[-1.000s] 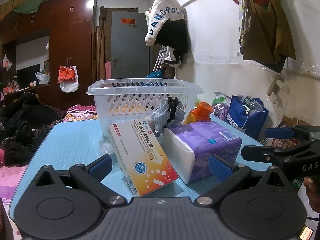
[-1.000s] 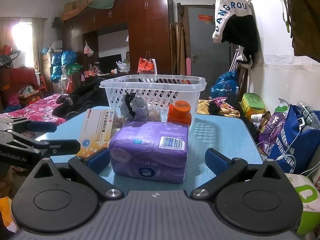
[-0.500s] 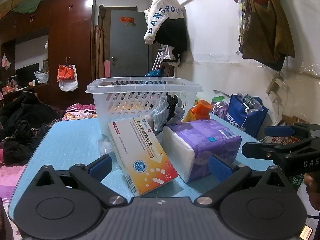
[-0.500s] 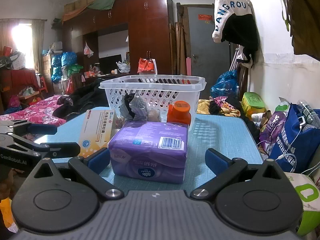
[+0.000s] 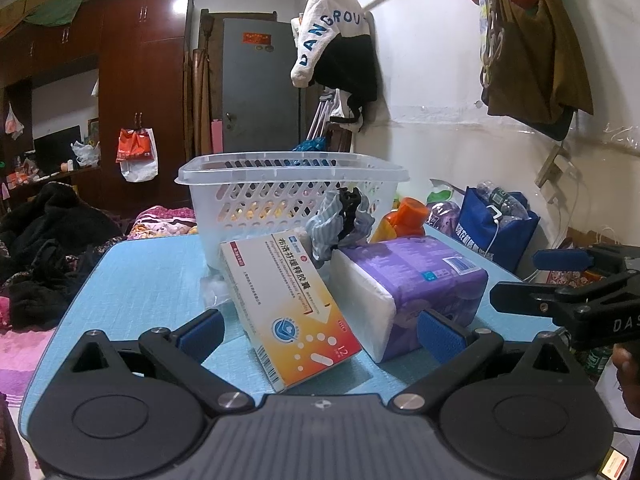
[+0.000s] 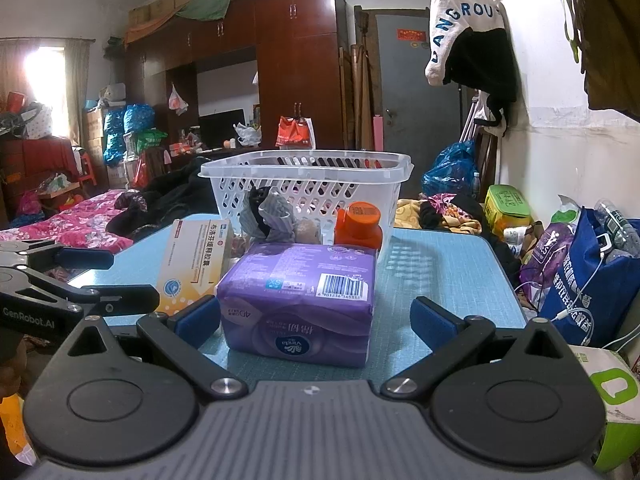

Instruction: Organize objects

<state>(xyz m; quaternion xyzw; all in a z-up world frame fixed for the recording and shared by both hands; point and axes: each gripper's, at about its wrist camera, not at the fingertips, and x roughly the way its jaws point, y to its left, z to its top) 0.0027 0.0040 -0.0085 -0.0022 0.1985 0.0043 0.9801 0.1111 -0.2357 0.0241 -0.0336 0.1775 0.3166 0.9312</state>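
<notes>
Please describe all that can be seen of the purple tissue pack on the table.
The purple tissue pack is a soft rectangular block wrapped in glossy purple plastic, with a white barcode label on top and a Vinda logo on the end facing the right gripper. In the left wrist view its side shows white tissue through clear wrap. It lies flat on the blue table, sealed, in front of the white basket. The medicine box leans beside it; whether they touch is unclear. No gripper holds it.
</notes>
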